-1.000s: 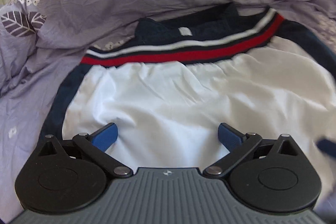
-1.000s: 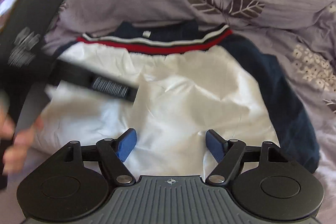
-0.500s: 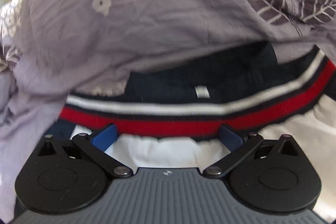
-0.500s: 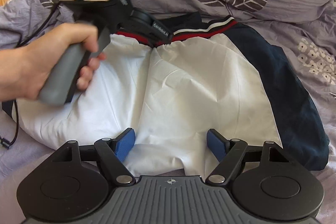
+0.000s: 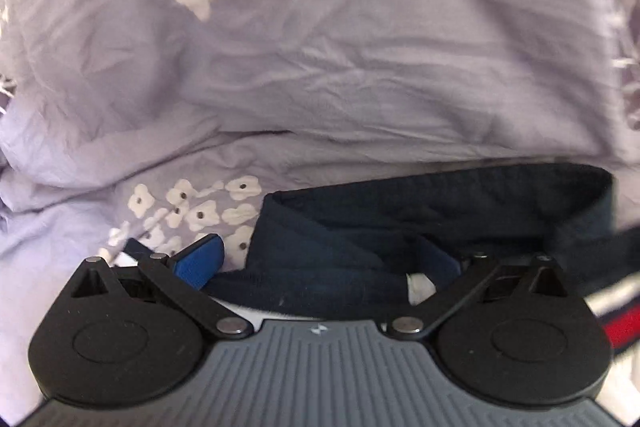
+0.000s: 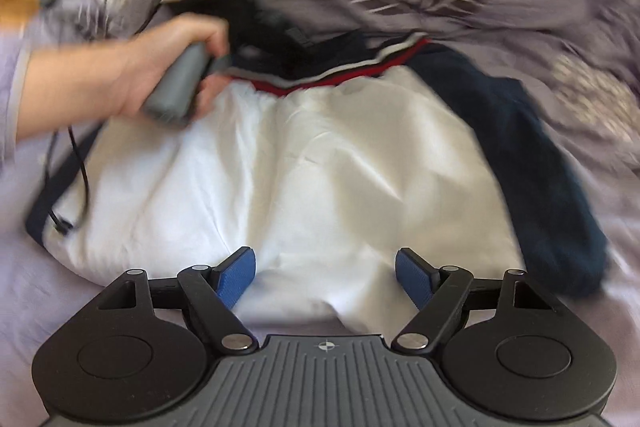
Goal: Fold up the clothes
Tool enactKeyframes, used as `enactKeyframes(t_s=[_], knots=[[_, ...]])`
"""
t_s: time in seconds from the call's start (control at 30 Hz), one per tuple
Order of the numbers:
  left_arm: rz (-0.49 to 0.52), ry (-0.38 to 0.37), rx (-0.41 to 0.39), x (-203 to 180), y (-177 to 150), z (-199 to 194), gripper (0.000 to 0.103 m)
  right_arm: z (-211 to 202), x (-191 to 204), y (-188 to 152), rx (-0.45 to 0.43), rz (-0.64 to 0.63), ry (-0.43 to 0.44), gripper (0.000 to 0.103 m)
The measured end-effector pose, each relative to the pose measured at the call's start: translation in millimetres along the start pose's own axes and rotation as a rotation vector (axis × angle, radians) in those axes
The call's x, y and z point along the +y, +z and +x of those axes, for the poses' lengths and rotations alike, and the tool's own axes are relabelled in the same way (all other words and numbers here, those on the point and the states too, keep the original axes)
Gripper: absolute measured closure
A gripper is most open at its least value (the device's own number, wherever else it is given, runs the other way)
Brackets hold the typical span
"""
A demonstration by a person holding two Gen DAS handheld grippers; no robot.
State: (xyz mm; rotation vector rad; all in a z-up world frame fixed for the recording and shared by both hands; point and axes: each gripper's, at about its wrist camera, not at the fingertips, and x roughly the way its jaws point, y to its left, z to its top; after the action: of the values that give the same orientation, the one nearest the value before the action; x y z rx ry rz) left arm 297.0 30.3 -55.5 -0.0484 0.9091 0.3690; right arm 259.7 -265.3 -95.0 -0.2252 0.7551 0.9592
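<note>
Left gripper (image 5: 316, 259) at the waistband (image 5: 400, 223), jaws wide around it.

The shorts (image 6: 288, 171) lie flat on the bedding (image 6: 520, 7), long axis running from the waistband down toward the right gripper (image 6: 325, 277), which hangs open over the white hem, gripping nothing. The left hand (image 6: 160, 75) is nearer the waistband; its pads straddle the navy band unclosed.

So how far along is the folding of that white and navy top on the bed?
Barely begun. The white and navy top lies spread flat on the lilac bedding, with no fold visible. In hand: the left gripper is at the navy collar, jaws open with the cloth between them; whether it grips is unclear. The right gripper hovers open over the hem. All the folding is left.
</note>
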Motion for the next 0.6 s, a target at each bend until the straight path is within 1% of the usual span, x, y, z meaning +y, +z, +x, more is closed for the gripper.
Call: enactKeyframes(t_s=[0.07, 0.2, 0.27, 0.33, 0.4, 0.47, 0.5, 0.53, 0.6], knots=[[0.015, -0.037, -0.026, 8.8, -9.4, -20.1, 0.000, -19.5, -18.8, -1.3, -0.035, 0.058, 0.010, 0.025], [0.037, -0.130, -0.070, 33.5, -37.3, -57.7, 0.000, -52.8, -57.0, -5.6, -0.084, 0.187, -0.068, 0.025], [0.050, -0.152, -0.077, 46.6, -54.6, -70.8, 0.000, -65.5, -79.4, -3.7, -0.110, 0.283, -0.104, 0.025], [0.061, -0.155, -0.075, 59.8, -71.5, -79.3, 0.000, -69.3, -100.9, -1.2, -0.135, 0.366, -0.103, 0.025], [0.064, -0.138, -0.071, 73.5, -92.3, -86.9, 0.000, -65.5, -115.3, 3.2, -0.159, 0.429, -0.088, 0.025], [0.043, -0.123, -0.062, 89.1, -109.5, -94.1, 0.000, -52.8, -127.4, 10.2, -0.171, 0.504, -0.036, 0.025], [0.031, -0.120, -0.057, 97.3, -116.2, -97.8, 0.000, -41.6, -131.9, 14.2, -0.162, 0.552, -0.002, 0.024], [0.016, -0.110, -0.047, 106.2, -122.9, -98.5, 0.000, -30.0, -135.7, 17.3, -0.149, 0.595, 0.012, 0.023], [-0.031, -0.086, -0.007, 124.9, -137.1, -98.1, 0.000, -9.7, -142.2, 22.0, -0.135, 0.664, 0.004, 0.022]])
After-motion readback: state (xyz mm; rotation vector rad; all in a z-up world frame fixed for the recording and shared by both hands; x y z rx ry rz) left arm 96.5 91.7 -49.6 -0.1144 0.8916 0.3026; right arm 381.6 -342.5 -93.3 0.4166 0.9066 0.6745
